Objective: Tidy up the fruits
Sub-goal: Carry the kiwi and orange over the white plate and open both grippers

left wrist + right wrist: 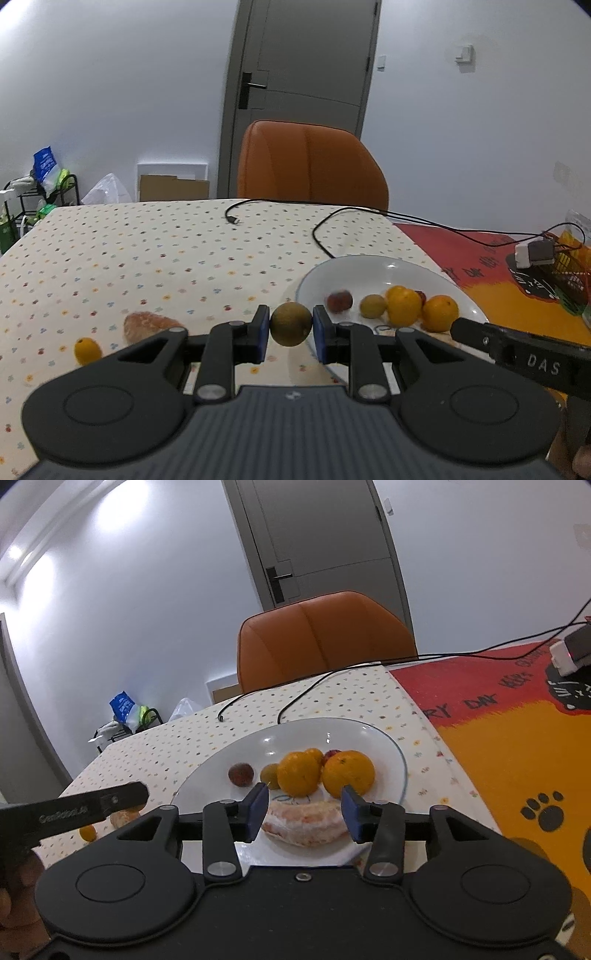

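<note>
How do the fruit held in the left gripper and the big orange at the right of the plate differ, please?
Colour: the held fruit is dull olive-green, while the big orange is bright orange.
Place: the held fruit is clamped between the left gripper pads above the table; the big orange rests on the white plate.
Company: the held fruit touches only the pads; the big orange sits among other fruits.
Both are round.

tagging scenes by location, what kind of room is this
Most likely a home dining area: a table under a dotted tablecloth, an orange chair pulled up to it, a white plate of fruit, and an interior door behind.
</note>
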Demonstrator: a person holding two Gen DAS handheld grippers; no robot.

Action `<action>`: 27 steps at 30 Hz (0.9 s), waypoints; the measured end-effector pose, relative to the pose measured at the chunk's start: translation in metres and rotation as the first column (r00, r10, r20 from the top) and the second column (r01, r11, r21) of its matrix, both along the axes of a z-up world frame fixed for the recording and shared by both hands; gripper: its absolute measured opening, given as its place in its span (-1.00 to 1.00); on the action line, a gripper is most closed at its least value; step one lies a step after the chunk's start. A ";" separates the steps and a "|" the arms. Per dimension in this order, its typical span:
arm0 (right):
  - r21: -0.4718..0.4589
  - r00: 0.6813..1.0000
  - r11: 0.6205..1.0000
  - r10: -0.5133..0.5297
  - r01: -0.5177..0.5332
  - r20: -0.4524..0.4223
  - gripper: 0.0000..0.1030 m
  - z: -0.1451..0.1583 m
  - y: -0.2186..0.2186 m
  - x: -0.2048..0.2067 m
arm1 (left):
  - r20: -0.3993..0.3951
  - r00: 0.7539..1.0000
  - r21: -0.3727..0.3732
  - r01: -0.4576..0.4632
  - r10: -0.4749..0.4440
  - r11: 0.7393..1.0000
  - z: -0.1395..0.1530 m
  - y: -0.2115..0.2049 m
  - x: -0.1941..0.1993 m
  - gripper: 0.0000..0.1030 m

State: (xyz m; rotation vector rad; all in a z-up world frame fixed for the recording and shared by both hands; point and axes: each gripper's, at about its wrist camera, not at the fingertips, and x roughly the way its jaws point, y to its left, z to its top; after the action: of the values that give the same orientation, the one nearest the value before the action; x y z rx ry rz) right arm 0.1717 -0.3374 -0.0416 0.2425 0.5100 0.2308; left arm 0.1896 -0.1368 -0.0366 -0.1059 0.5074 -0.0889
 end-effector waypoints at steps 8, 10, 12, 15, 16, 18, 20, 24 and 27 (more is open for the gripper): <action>0.017 1.000 1.000 -0.003 0.002 0.009 -0.03 0.001 -0.006 -0.008 | 0.007 0.999 0.011 0.031 -0.031 0.999 0.004 -0.016 0.006 -0.55; 0.021 1.000 1.000 0.000 0.000 0.007 -0.03 0.000 -0.006 -0.009 | 0.018 0.999 0.024 0.029 -0.029 0.999 0.006 -0.019 0.007 -0.54; 0.022 1.000 1.000 0.004 -0.004 0.005 -0.02 0.000 -0.006 -0.009 | 0.026 0.999 0.037 0.030 -0.031 0.999 0.008 -0.021 0.008 -0.48; 0.031 1.000 1.000 0.002 -0.003 0.003 0.03 -0.001 -0.006 -0.009 | 0.007 1.000 0.034 0.020 -0.020 0.999 0.007 -0.017 0.009 -0.40; 0.032 1.000 0.999 0.004 -0.004 0.002 0.03 -0.001 -0.005 -0.009 | 0.002 1.000 0.030 0.013 -0.013 0.999 0.006 -0.015 0.008 -0.35; 0.030 1.000 0.999 0.010 -0.010 0.001 0.05 -0.001 -0.003 -0.009 | -0.002 1.000 0.027 -0.001 0.001 1.000 0.006 -0.009 0.007 -0.27; 0.030 1.000 0.999 0.013 -0.013 0.002 0.11 -0.001 -0.001 -0.010 | -0.008 1.000 0.024 -0.023 0.023 0.999 0.005 -0.002 0.005 -0.12; 0.033 1.000 0.999 0.015 -0.015 -0.002 0.35 -0.001 0.003 -0.010 | -0.014 0.998 0.010 -0.060 0.060 0.998 0.006 0.012 0.002 0.10; 0.030 1.000 0.999 0.017 -0.017 0.001 0.39 0.000 0.007 -0.011 | -0.019 0.996 0.000 -0.088 0.088 0.996 0.007 0.024 -0.001 0.27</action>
State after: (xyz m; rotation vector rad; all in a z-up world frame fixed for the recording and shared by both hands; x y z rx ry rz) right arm 0.1609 -0.3302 -0.0416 0.2668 0.5087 0.2554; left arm 0.1889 -0.1128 -0.0300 -0.1296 0.5214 -0.0023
